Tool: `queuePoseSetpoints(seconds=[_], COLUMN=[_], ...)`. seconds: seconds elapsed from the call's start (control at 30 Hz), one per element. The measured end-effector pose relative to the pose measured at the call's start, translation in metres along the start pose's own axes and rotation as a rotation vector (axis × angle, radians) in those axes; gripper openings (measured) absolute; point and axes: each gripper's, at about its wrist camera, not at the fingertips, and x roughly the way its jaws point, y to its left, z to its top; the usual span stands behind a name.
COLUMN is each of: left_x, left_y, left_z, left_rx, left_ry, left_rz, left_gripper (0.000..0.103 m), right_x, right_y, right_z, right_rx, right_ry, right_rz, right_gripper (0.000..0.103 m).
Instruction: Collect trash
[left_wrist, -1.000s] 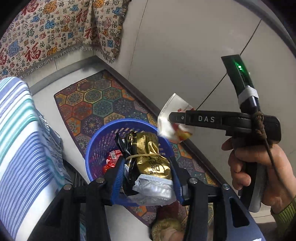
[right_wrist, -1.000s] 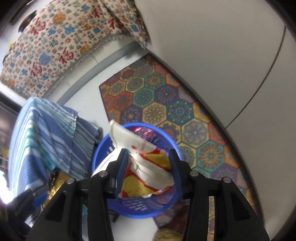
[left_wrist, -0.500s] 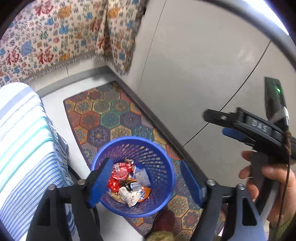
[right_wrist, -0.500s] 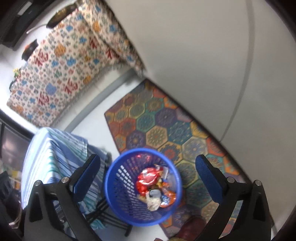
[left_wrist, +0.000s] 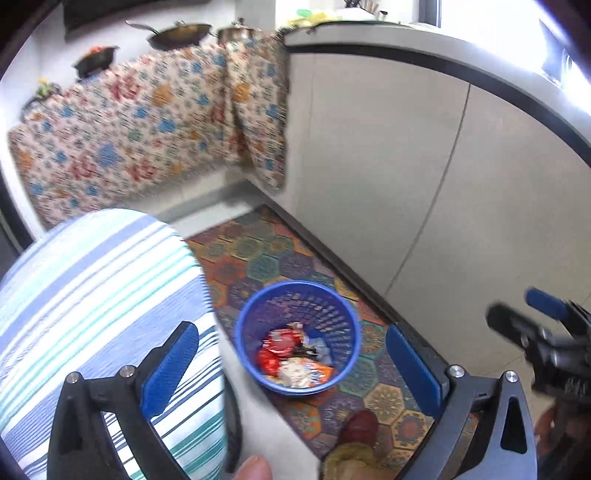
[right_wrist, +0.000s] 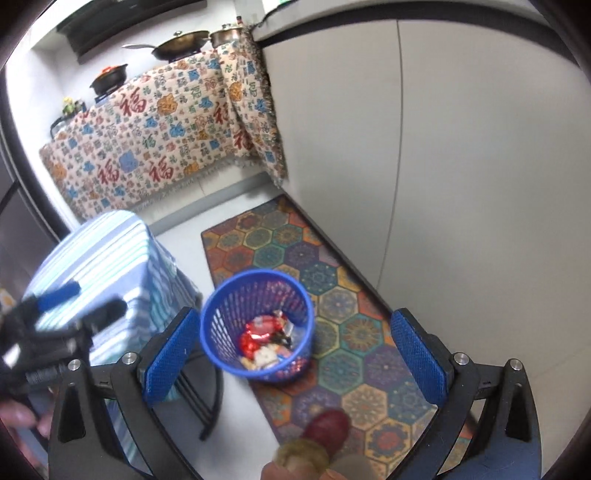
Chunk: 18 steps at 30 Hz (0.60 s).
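A blue mesh basket (left_wrist: 334, 314) (right_wrist: 227, 302) stands on the floor mat below both grippers. Several wrappers (left_wrist: 291, 358) (right_wrist: 264, 341), red, white and orange, lie at its bottom. My left gripper (left_wrist: 290, 334) hangs high above the basket with its jaws opening and nothing between them. My right gripper (right_wrist: 293, 319) is open wide and empty, also well above the basket. Each gripper shows in the other's view: the right gripper (left_wrist: 517, 306) at the right edge, the left gripper (right_wrist: 96, 297) at the left over the striped cloth.
A stool under a blue striped cloth (left_wrist: 92, 295) (right_wrist: 107, 258) stands left of the basket. A hexagon-patterned mat (left_wrist: 258, 258) runs along grey cabinet doors (left_wrist: 406, 184). A flowered cloth (right_wrist: 155, 140) hangs under pans at the back. The person's red slipper (right_wrist: 327, 424) rests on the mat.
Both grippers let go of their wrappers, which now lie in the basket. Both opened wide and rose up and away, so the basket looks smaller.
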Motion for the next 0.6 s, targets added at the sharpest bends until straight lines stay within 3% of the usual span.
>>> queuePoseSetpoints(seconds=[0.1,0.3,0.6], left_x=[-0.017,-0.041,-0.047], left_y=[-0.007,0.000,0.005], left_z=[-0.002,-0.006,-0.011], left_rx=[0.023,0.019,0.002], left_ry=[-0.020,-0.026,0.046], left_rz=[0.071,0.075,0.024], left_gripper=[0.103,0.103,0.103], right_x=[-0.011,-0.025,-0.036], right_y=[0.009,0.030,0.037], right_z=[-0.008,-0.015,-0.024], right_rx=[-0.036,-0.107,-0.123], right_ry=[0.006,0.018,0.031], right_rz=[0.009,0.012,0.001], right_gripper=[0.103,0.103,0.103])
